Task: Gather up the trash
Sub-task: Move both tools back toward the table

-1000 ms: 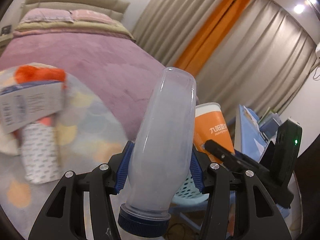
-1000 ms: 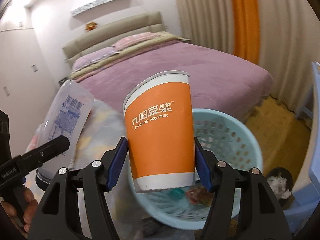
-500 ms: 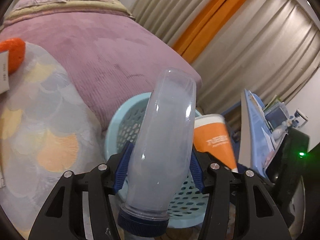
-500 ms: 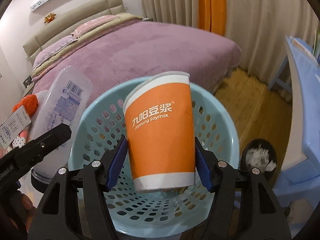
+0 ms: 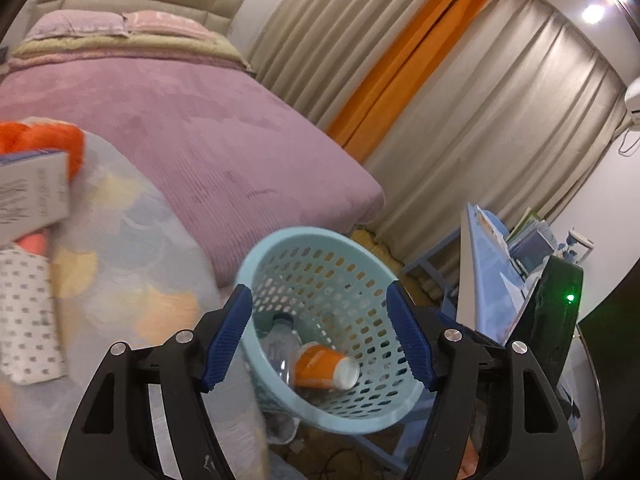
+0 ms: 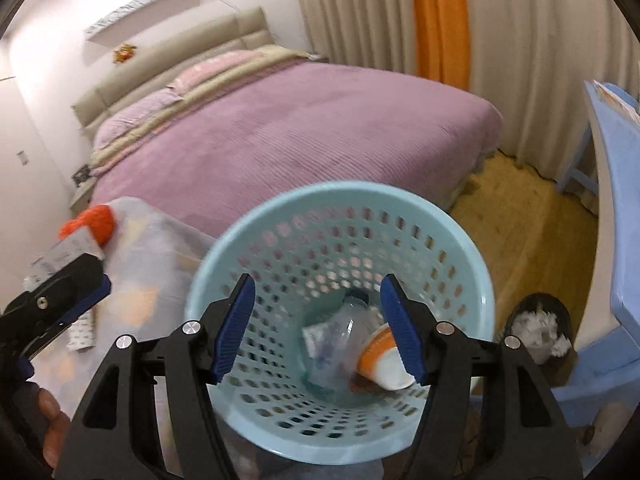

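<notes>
Looking through the left wrist camera, I see my left gripper (image 5: 320, 338) spread wide with nothing between its blue pads, held above a pale blue perforated basket (image 5: 276, 252). Inside the basket lie a clear plastic bottle (image 5: 282, 346) and an orange paper cup (image 5: 326, 368) on its side, touching each other at the bottom. This view alone gives me the cluttered blue desk (image 5: 486, 272) to the right, with books on it, and a dark device with a green light (image 5: 558, 312). To the left, a patterned cloth (image 5: 132, 264) carries a white box (image 5: 30, 196), something orange (image 5: 44, 140) and a dotted packet (image 5: 26, 316); all three are blurred, and the box and the packet are cut by the frame edge. A purple bed (image 5: 200, 128) lies beyond.

Through the right wrist camera, my right gripper (image 6: 318, 330) is likewise spread and empty over the same basket (image 6: 472, 272). Here the bottle (image 6: 340, 340) shows its dark cap pointing away, and the cup (image 6: 384, 358) is half hidden behind the right pad. Only this view shows the left gripper (image 6: 60, 288) from the side at the left edge, a small dark bin of white scraps (image 6: 538, 328) on the wooden floor (image 6: 532, 216), and the blue chair (image 6: 616, 360) beside it. What lies under the cup I cannot make out.
</notes>
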A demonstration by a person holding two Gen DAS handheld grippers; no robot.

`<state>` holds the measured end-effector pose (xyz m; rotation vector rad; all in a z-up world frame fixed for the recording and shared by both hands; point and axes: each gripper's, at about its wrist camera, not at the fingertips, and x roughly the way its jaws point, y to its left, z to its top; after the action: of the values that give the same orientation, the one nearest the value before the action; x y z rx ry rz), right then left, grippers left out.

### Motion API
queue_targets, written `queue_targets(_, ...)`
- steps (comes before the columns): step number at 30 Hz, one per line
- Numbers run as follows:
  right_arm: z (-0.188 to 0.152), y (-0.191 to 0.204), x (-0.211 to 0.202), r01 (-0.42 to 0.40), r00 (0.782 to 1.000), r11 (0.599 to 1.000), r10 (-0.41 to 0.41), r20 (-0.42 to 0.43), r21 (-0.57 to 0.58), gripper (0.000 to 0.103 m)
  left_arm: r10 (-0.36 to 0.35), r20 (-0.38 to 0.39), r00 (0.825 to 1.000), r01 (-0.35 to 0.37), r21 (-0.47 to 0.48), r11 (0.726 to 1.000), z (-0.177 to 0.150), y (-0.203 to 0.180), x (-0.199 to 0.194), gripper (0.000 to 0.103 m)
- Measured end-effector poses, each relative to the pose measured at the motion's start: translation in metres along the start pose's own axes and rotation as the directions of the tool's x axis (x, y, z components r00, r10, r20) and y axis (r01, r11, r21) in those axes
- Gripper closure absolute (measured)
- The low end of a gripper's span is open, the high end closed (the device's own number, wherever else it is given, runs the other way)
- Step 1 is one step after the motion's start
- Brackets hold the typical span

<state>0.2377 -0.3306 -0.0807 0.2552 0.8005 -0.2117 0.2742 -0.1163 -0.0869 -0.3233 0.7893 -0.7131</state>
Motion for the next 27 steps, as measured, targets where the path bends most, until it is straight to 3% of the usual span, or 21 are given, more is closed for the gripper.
queue_targets(6, -0.002, 0.041, -0.018, -0.063, 0.997, 0.994, 0.066, 0.031, -0.090, 0.041, 0.045, 0.086, 0.995, -0.044, -0.007, 0.999, 0.005, 0.016, -0.049, 0.035)
queue_targets(11, -0.007, 0.075, -0.028, -0.131, 0.990, 0.980, 0.138, 0.037, -0.151, 0.041, 0.129, 0.171, 0.977, -0.132, 0.005, 0.991, 0.009, 0.037, -0.103, 0.029)
queue_targets(16, -0.014, 0.115, -0.030, -0.196, 0.978, 0.956, 0.206, 0.021, -0.218, 0.041, 0.274, 0.228, 0.934, -0.284, 0.012, 0.959, 0.009, 0.072, -0.154, 0.025)
queue_targets(20, -0.023, 0.143, -0.025, -0.237, 0.970, 0.935, 0.244, -0.009, -0.262, 0.041, 0.411, 0.269, 0.871, -0.414, -0.047, 0.909, 0.013, 0.116, -0.194, 0.024)
queue_targets(23, -0.029, 0.166, -0.013, -0.254, 0.967, 0.923, 0.252, -0.046, -0.288, 0.041, 0.462, 0.268, 0.845, -0.458, -0.084, 0.885, 0.019, 0.149, -0.211, 0.024)
queue_targets(25, -0.032, 0.176, -0.008, -0.277, 0.961, 0.917, 0.268, -0.069, -0.289, 0.041, 0.479, 0.252, 0.841, -0.475, -0.081, 0.876, 0.024, 0.168, -0.215, 0.024)
queue_targets(27, -0.034, 0.185, 0.000, -0.296, 0.955, 0.911, 0.281, -0.093, -0.286, 0.041, 0.467, 0.217, 0.857, -0.460, -0.082, 0.884, 0.027, 0.185, -0.212, 0.024)
